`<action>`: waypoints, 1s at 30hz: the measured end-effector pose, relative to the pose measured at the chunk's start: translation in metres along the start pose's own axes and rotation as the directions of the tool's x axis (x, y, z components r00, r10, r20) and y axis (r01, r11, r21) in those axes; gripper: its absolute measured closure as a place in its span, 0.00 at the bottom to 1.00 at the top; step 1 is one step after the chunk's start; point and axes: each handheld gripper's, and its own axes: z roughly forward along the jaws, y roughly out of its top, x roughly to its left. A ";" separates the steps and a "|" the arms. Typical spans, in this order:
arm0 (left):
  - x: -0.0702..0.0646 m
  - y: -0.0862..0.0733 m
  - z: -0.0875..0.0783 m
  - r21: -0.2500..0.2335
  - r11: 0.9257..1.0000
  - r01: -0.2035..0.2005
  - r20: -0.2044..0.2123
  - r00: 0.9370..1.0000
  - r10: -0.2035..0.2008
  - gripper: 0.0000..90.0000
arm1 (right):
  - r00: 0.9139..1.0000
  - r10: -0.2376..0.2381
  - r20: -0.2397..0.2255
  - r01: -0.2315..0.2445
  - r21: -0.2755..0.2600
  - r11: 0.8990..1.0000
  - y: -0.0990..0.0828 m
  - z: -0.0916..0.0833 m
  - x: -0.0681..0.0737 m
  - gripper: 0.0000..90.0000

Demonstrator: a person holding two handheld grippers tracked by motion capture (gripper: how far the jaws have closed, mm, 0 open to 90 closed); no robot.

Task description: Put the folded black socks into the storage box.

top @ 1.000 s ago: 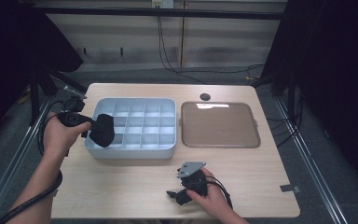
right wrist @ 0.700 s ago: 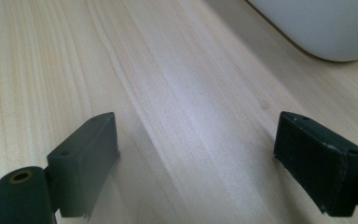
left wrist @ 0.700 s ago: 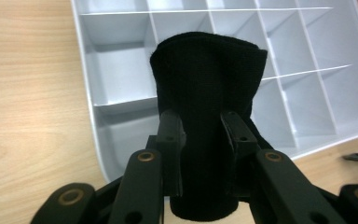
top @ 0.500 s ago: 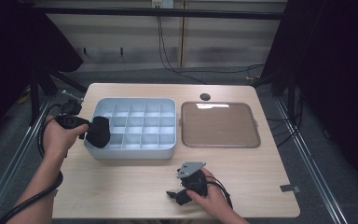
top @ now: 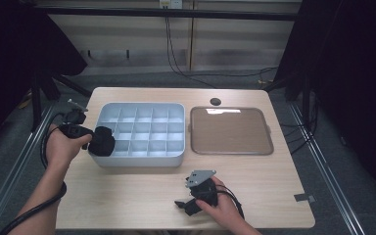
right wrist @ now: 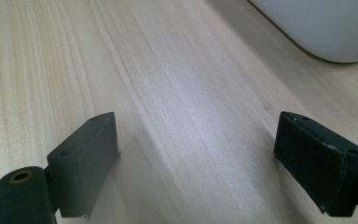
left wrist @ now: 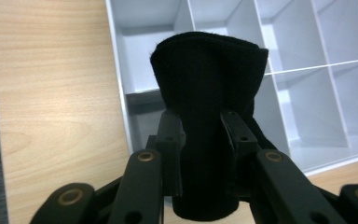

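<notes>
A pale wooden table (top: 127, 196) stands between dark curtains, with a grey grid tray (top: 142, 159) and a brown flat tray (top: 231, 131) side by side on it. The left gripper (left wrist: 200, 140) pinches a rolled black cloth (left wrist: 207, 93) between its jaws and holds it over the grid tray's near-left corner, just inside the rim. The cloth runs lengthwise straight out from the jaws, its rounded free end pointing ahead of the gripper, across the compartments. The roll looks wider than a single cell, so it may land on a divider and bridge two cells instead of dropping into one. Being soft, it may also unroll or cling to a jaw on release. The right gripper (right wrist: 196, 154) rests low over bare wood, jaws spread wide and holding nothing, with the grid tray's curved outer wall ahead of it.
</notes>
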 end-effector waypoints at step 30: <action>-0.003 -0.004 0.019 0.064 0.997 -0.046 -0.116 0.992 0.053 0.80 | 1.000 0.001 -0.003 -0.001 0.002 1.000 0.000 0.000 0.000 0.15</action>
